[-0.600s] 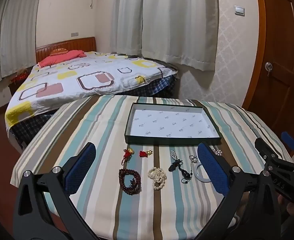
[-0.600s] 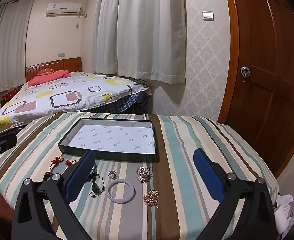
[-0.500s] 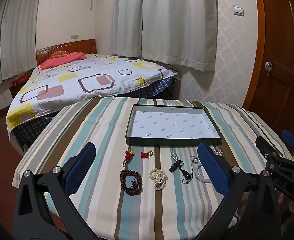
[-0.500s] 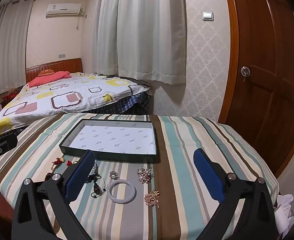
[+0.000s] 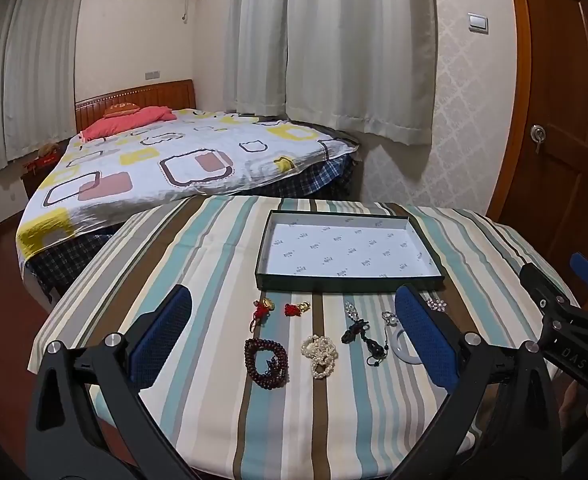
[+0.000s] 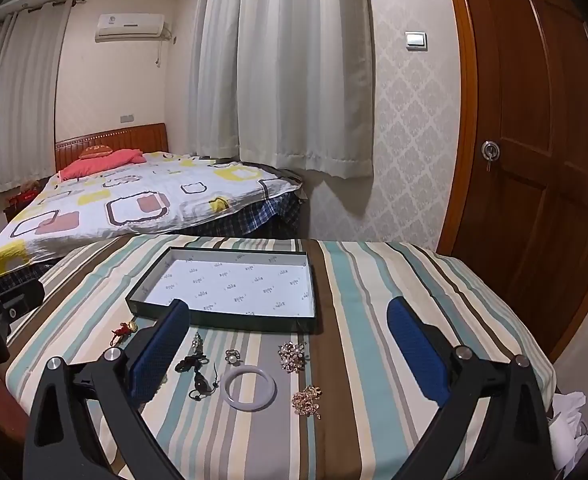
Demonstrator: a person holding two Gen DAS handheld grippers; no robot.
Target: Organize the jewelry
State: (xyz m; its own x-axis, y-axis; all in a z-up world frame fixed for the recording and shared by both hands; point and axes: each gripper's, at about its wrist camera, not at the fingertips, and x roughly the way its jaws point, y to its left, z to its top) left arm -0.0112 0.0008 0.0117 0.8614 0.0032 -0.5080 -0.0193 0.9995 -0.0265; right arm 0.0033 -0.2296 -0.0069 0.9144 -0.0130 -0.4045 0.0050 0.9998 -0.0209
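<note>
A shallow dark box [image 5: 345,282] [image 6: 222,320] with white printed lining sits on the striped tablecloth. In front of it lie jewelry pieces: a dark red bead bracelet [image 5: 266,363], a pearl strand [image 5: 320,355], two red tassel charms [image 5: 262,309], a black cord pendant [image 5: 359,332] [image 6: 196,372], a pale bangle [image 6: 248,387], a small ring [image 6: 232,356] and two gold brooches [image 6: 292,354]. My left gripper [image 5: 294,340] hovers open above the bead and pearl pieces. My right gripper [image 6: 286,354] hovers open over the bangle and brooches. Neither holds anything.
The table [image 5: 214,248] with the striped cloth ends close to a bed [image 5: 182,160] behind it. A wooden door [image 6: 533,160] stands to the right, curtains [image 5: 333,48] at the back. White crumpled material [image 6: 571,420] lies past the table's right edge.
Both views have shifted slightly, the table and box sitting a little lower and nearer in the frames. The jewelry and box have not moved; both grippers stay open.
</note>
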